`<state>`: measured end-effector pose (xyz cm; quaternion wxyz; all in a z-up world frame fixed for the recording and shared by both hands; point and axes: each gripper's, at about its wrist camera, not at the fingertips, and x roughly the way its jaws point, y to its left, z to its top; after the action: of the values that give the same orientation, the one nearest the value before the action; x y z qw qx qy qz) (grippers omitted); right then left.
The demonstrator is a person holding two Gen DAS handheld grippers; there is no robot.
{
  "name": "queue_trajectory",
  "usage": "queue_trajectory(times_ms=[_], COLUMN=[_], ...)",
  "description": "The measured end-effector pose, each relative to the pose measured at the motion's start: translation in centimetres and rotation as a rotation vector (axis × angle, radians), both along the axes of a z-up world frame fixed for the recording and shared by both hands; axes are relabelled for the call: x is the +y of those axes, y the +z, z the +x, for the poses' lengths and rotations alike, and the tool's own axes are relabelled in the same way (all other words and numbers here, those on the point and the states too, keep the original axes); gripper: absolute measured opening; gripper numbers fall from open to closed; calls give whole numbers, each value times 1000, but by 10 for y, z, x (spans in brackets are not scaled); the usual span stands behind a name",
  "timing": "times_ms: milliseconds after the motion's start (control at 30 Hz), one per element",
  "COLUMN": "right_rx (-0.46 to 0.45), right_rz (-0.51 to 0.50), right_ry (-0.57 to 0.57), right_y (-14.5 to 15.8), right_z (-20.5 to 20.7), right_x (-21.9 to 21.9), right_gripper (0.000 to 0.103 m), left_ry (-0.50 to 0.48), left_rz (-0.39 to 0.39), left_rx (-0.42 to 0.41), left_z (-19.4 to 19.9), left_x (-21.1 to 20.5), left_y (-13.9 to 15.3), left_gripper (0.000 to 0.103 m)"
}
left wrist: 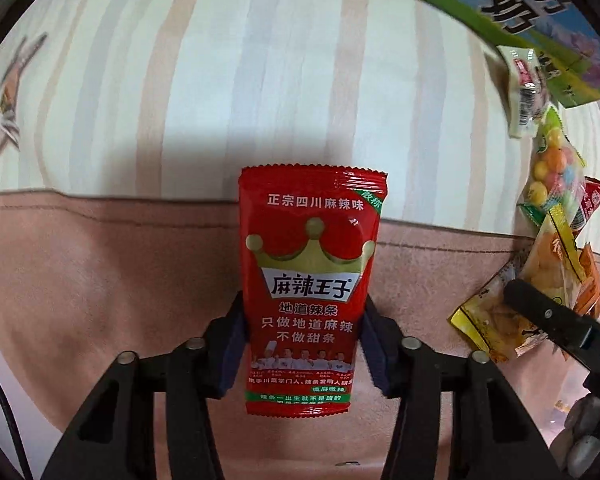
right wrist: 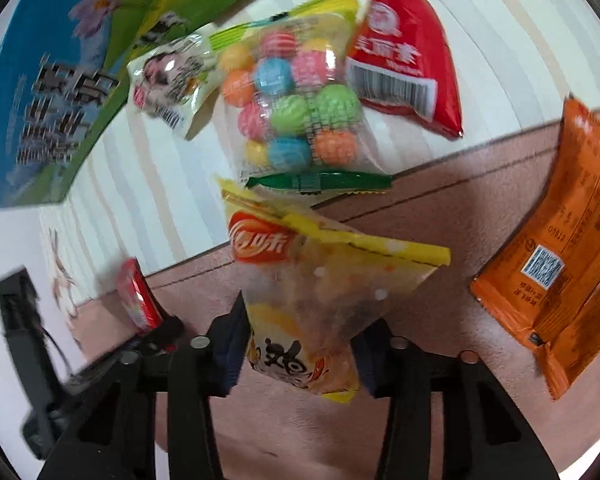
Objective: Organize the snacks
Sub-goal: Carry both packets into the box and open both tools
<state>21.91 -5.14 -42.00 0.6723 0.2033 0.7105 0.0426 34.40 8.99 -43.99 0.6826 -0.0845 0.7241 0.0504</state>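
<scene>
My left gripper (left wrist: 304, 344) is shut on a red spicy-strip packet (left wrist: 310, 280) with a gold crown, held upright above the striped cloth. My right gripper (right wrist: 300, 356) is shut on a yellow clear chip packet (right wrist: 320, 280), lifted off the cloth; it also shows at the right of the left wrist view (left wrist: 496, 320). Behind it lie a clear bag of coloured candy balls (right wrist: 296, 100), a red packet (right wrist: 408, 56), a white packet (right wrist: 172, 76) and an orange packet (right wrist: 560, 256).
A blue-green milk carton box (right wrist: 60, 92) lies at the back left, seen also in the left wrist view (left wrist: 540, 20). The bedding is striped cream cloth (left wrist: 220, 100) with a pink band (left wrist: 100, 280) near me. The left gripper shows at the left of the right wrist view (right wrist: 140, 304).
</scene>
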Motion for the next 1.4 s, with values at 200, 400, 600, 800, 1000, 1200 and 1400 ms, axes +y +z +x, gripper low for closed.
queue_trajectory(times_ms=[200,400,600,800,1000,1200,1400], right_rx=[-41,-104,-174,-285,-318,-213,-115], right_rz=[-11,1,46,4,-128,-203,-306], right_ry=[54,122,220,298,353,383,435], right_y=[16,52,120,207,239,212,172], right_z=[-2,16,37,100,175,231,260], right_x=[6,19,29,41,47,54,64], right_gripper=[44,43,43,43,43,43,46], left_ry=[-23,-36,-57,-97,-113,-102,-108], left_rz=[4,-36,-109,-139,-34,61,111], left_rx=[-40,-87,-187,-324,-408,-367,-252], left_z=[7,1,13,71,119,165,199], left_x=[-2,-3,-4,-20,5,27,42], left_y=[15,45,109,193,234,224,179], left_gripper=[46,46,46,46,46,47,49])
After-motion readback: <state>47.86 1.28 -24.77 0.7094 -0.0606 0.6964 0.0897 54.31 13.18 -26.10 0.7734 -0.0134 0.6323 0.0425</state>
